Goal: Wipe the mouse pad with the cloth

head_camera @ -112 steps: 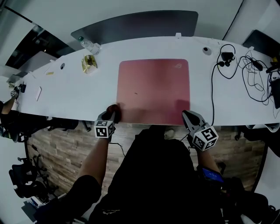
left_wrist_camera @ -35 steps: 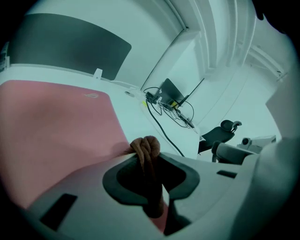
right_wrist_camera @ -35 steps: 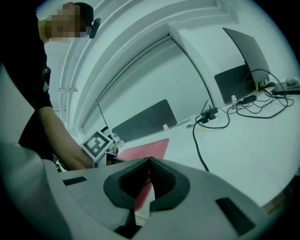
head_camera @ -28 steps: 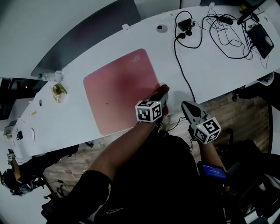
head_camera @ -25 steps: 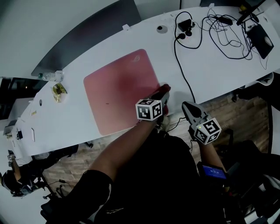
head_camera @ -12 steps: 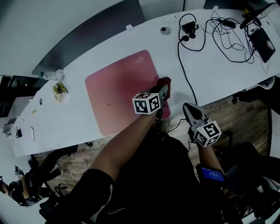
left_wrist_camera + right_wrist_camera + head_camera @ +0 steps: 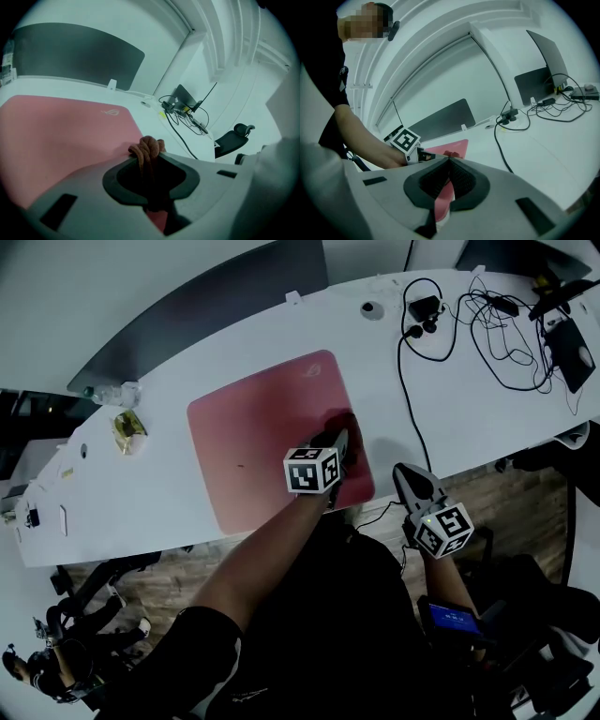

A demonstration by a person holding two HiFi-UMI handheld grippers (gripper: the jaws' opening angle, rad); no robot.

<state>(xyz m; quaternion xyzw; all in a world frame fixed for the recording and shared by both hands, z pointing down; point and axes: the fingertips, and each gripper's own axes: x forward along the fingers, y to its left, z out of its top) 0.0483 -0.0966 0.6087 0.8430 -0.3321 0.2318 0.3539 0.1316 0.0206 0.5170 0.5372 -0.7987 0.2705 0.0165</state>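
A pink mouse pad (image 7: 262, 432) lies on the white table (image 7: 450, 418). My left gripper (image 7: 343, 442) is shut on a bunched dark red cloth (image 7: 346, 426) and presses it on the pad near its right edge. In the left gripper view the cloth (image 7: 146, 149) bulges out between the closed jaws of the left gripper (image 7: 149, 158), with the mouse pad (image 7: 56, 133) spreading to the left. My right gripper (image 7: 406, 473) hangs off the table's near edge, right of the pad's corner, shut and holding nothing. In its own view the right gripper (image 7: 449, 159) shows its jaws touching.
Tangled black cables (image 7: 473, 324) and an adapter (image 7: 424, 307) cover the table's far right. A water bottle (image 7: 111, 393) and a gold wrapper (image 7: 127, 427) lie at the left end. A dark partition panel (image 7: 206, 310) stands behind the table.
My left gripper has carried the cloth from the pad's near right corner up along the right edge and onto the pad. The right gripper has stayed by the table edge.
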